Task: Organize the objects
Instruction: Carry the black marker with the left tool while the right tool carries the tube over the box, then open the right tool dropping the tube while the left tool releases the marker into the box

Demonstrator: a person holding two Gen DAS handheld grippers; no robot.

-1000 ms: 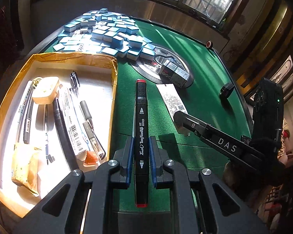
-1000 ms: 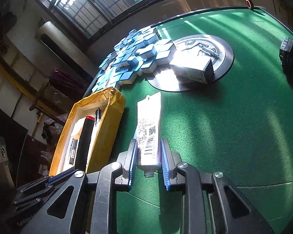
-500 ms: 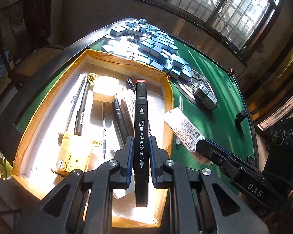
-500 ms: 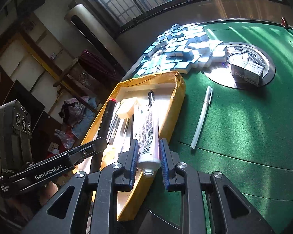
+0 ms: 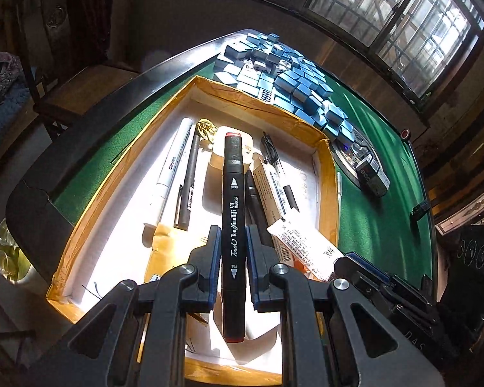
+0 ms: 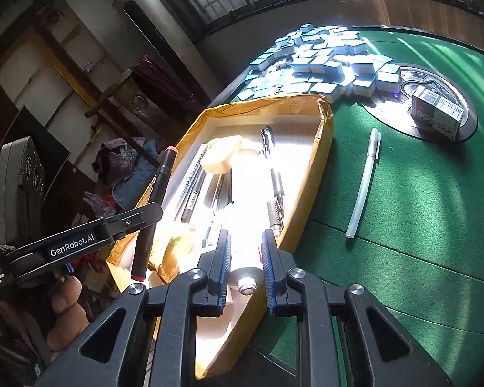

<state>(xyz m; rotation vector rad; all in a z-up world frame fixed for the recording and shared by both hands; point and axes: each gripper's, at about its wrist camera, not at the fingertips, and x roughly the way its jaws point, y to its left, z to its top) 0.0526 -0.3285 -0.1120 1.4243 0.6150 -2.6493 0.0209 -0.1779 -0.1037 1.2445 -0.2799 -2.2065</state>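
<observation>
My left gripper [image 5: 232, 235] is shut on a black art marker [image 5: 233, 193] with red ends, held lengthwise above the open yellow-edged cardboard box [image 5: 119, 174]. In the right wrist view the same marker [image 6: 158, 187] hangs over the box's left rim [image 6: 177, 148]. My right gripper [image 6: 245, 242] grips a white labelled tube [image 6: 247, 277] by its cap end, jaws closing on it, above the box's near right side. Glare washes out most of the tube there. The tube's barcode label [image 5: 303, 242] shows in the left wrist view.
Several pens, a cream case [image 6: 222, 158] and paper packets lie in the box. A heap of blue-backed tiles [image 5: 290, 74] sits behind it. On the green felt [image 6: 419, 225] are a white pen [image 6: 364, 180], a small carton [image 6: 435, 113] on the round centre plate, and a black block [image 5: 419, 209].
Both grippers have carried their loads leftwards from above the green felt to above the cardboard box. The marker and the tube stay gripped. The white pen has come into view on the felt.
</observation>
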